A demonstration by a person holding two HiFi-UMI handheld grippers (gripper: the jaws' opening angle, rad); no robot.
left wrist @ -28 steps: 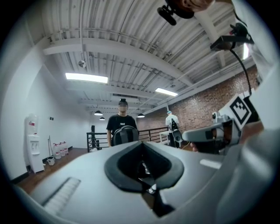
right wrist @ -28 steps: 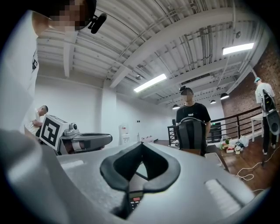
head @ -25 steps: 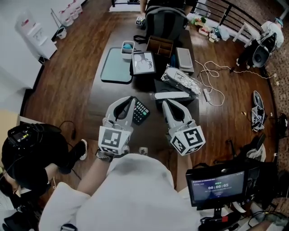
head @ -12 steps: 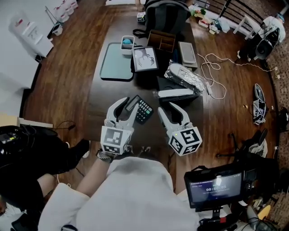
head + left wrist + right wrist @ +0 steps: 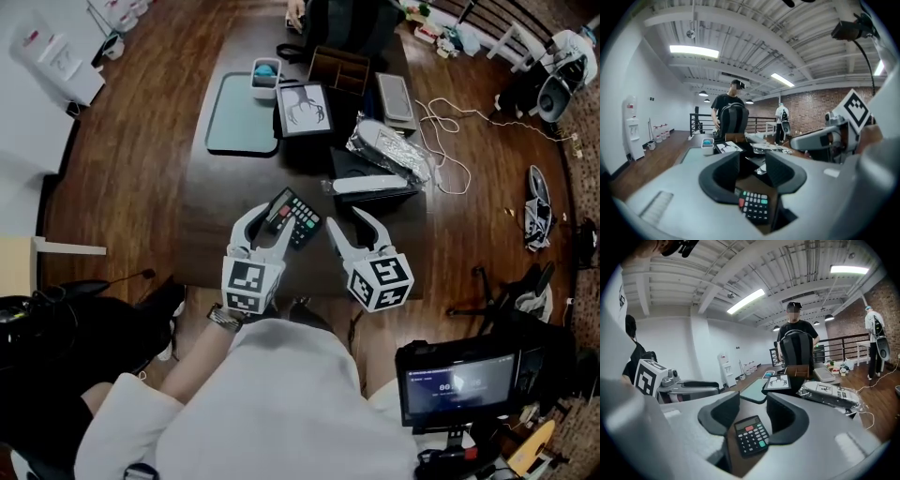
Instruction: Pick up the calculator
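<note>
The black calculator (image 5: 293,217) lies face up on the dark table (image 5: 211,230) near its front edge. My left gripper (image 5: 267,223) hovers low over its left part with its jaws opening; the pads touch nothing. In the left gripper view the calculator (image 5: 754,206) shows low in the gap, its left corner hidden by one jaw. My right gripper (image 5: 352,225) is just right of it, jaws also opening and empty. The right gripper view has the calculator (image 5: 751,434) lying on the table low between my right gripper's (image 5: 753,413) jaws.
Behind the calculator are a white bar (image 5: 370,185) on a dark box, a foil-wrapped pack (image 5: 389,150), a framed antler picture (image 5: 305,108), a teal tray (image 5: 242,127) and a wooden organiser (image 5: 339,67). A person (image 5: 797,329) stands behind a chair at the far end. Cables (image 5: 455,141) lie on the floor.
Both grippers have gone from shut to open and have sunk towards the table. The left one now straddles the calculator's left edge.
</note>
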